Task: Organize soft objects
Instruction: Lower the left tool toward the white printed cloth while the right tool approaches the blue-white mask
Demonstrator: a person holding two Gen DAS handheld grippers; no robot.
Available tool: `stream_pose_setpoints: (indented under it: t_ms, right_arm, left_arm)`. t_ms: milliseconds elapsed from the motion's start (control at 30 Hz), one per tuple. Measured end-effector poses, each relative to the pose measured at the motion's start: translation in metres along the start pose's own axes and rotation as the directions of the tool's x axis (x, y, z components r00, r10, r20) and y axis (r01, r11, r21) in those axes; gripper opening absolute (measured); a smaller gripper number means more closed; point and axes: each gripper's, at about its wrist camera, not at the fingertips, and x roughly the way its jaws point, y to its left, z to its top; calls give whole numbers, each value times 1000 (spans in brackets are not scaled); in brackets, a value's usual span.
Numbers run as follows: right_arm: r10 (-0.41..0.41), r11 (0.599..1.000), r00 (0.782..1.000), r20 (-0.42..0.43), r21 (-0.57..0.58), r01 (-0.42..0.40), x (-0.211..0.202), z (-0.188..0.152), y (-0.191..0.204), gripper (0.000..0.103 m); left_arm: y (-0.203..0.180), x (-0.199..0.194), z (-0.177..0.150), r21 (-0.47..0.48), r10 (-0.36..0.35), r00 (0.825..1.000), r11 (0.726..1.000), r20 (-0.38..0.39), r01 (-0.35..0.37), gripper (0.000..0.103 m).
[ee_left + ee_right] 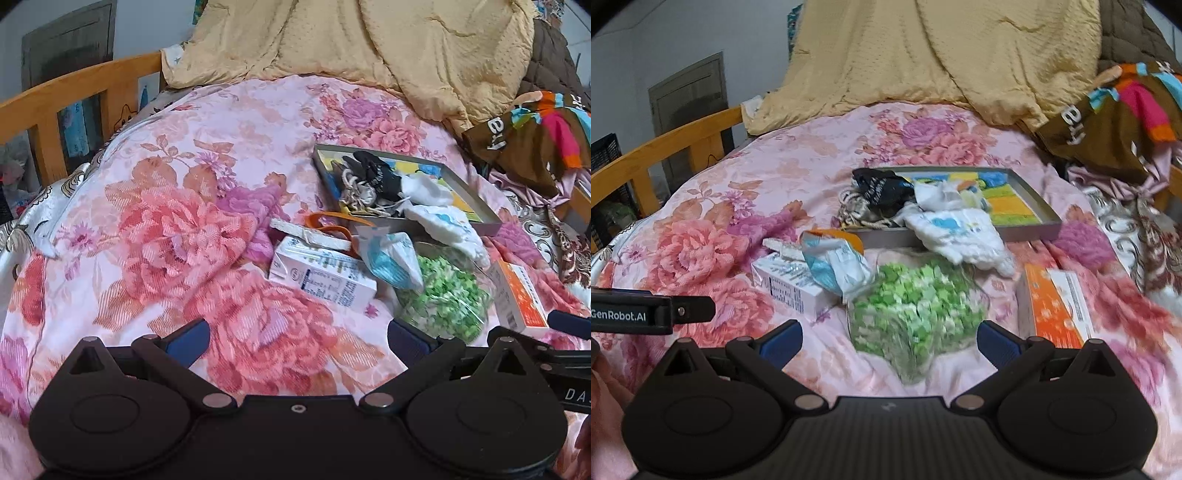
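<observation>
A grey tray point(476, 206) point(1030, 199) lies on the floral bed cover and holds a black cloth point(376, 171) point(879, 188), a rope bundle point(356, 194) and white cloths. A white cloth with blue print point(450, 225) point(956, 232) hangs over the tray's front edge. A clear bag of green pieces point(443, 295) point(916, 295) lies in front, straight ahead of my right gripper point(889, 341), which is open and empty. My left gripper point(297, 341) is open and empty over bare cover, left of the pile.
A white carton point(321, 273) point(790, 286), a blue-white packet point(391, 258) point(834, 264), an orange box point(521, 295) point(1052, 310) and a foam slab point(310, 232) lie around the bag. A tan quilt point(351, 40) and brown clothing point(524, 144) are piled behind. A wooden rail point(74, 92) runs left.
</observation>
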Motion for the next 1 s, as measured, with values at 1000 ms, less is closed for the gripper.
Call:
stream_pose_setpoints:
  t_ms: [1000]
  right_arm:
    - [11, 980, 999, 39, -200, -3, 69, 17, 27, 103]
  left_arm:
    - [17, 99, 66, 72, -89, 993, 993, -83, 95, 102]
